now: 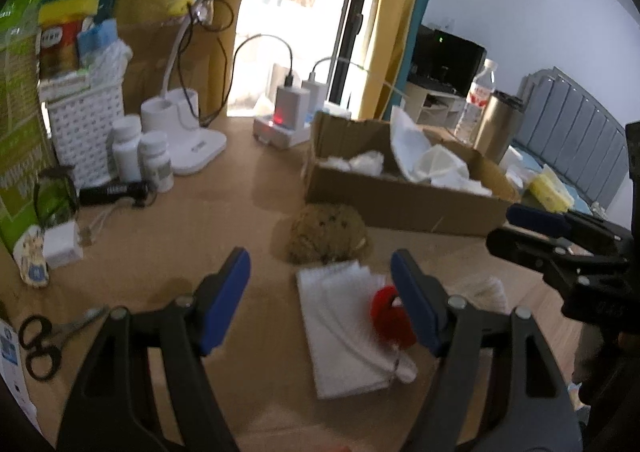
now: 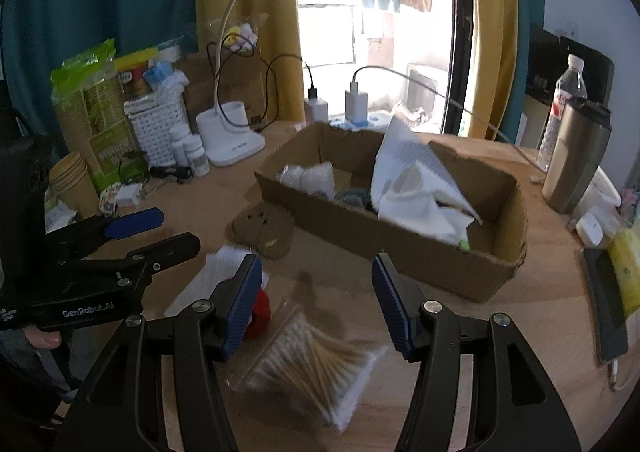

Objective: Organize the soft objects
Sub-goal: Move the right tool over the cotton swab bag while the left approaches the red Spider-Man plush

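The cardboard box (image 2: pixel 400 244) sits toward the desk's (image 2: pixel 540 292) far edge, already holding white cloths. In front of it lie the brown plush (image 2: pixel 262 228), a white folded cloth (image 1: pixel 344 328) with a red bit (image 1: pixel 390 316) on it, and a bag of cotton swabs (image 2: pixel 316 368). The right gripper (image 2: pixel 316 308), jaws wide and empty, hangs directly over the swabs, long axis slanting across the gap. The left gripper (image 1: pixel 320 304), also spread and empty, straddles the cloth.
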`<action>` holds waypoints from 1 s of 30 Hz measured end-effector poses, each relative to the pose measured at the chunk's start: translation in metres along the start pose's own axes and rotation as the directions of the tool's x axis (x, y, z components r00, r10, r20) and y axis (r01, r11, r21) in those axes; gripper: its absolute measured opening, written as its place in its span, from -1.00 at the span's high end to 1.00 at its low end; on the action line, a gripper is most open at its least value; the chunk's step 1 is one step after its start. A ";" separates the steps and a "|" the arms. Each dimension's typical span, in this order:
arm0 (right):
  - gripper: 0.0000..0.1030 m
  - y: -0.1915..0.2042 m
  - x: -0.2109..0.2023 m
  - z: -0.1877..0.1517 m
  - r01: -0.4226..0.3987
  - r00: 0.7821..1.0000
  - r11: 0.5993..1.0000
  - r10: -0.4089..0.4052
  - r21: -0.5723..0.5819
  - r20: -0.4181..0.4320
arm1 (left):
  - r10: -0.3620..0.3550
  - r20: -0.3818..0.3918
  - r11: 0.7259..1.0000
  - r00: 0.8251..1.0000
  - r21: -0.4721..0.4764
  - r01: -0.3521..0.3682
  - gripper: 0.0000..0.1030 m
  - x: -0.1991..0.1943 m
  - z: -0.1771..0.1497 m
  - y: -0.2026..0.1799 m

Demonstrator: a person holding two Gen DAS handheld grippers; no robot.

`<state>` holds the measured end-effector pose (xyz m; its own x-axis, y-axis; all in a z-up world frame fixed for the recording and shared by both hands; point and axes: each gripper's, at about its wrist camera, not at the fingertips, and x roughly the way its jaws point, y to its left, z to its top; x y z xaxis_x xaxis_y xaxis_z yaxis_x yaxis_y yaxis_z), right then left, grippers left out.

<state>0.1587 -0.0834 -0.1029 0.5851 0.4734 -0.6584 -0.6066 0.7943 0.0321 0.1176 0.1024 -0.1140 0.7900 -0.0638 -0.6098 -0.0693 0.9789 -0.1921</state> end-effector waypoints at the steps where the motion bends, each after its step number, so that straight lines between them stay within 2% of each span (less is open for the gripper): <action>1: -0.17 0.001 0.002 -0.002 0.000 1.000 1.000 0.000 -0.003 -0.009 | 0.000 -0.004 1.000 1.000 -0.002 0.000 -0.44 0.001 -0.002 0.001; 6: -0.21 0.010 0.008 -0.015 -0.021 0.999 1.000 0.020 -0.020 -0.051 | -0.002 -0.013 1.000 1.000 -0.005 0.002 -0.44 0.000 -0.014 0.001; 8: -0.40 0.014 0.013 -0.020 -0.029 0.997 0.999 0.028 -0.024 -0.069 | 0.000 -0.019 1.000 1.000 -0.008 0.000 -0.44 0.000 -0.018 0.001; 12: -0.40 0.016 0.019 -0.029 -0.039 0.995 0.999 0.037 -0.021 -0.097 | 0.002 -0.049 1.000 0.999 -0.011 -0.002 -0.44 0.003 -0.026 0.002; 18: -0.41 0.011 0.026 -0.038 -0.024 0.992 1.000 0.023 0.000 -0.125 | -0.002 -0.049 1.000 0.999 0.000 0.002 -0.44 0.004 -0.027 -0.002; 21: -0.48 0.011 0.028 -0.040 -0.013 0.991 1.000 0.010 -0.023 -0.132 | -0.003 -0.055 1.000 0.998 0.007 0.004 -0.44 0.005 -0.026 -0.006; 30: -0.55 0.006 0.028 -0.044 -0.003 0.993 0.999 -0.003 -0.053 -0.118 | -0.003 -0.073 1.000 0.997 0.031 0.005 -0.44 0.012 -0.026 -0.018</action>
<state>0.1483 -0.0821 -0.1541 0.5196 0.4226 -0.7426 -0.6363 0.7714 -0.0062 0.1124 0.0794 -0.1373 0.7437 -0.0804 -0.6637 -0.0467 0.9841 -0.1716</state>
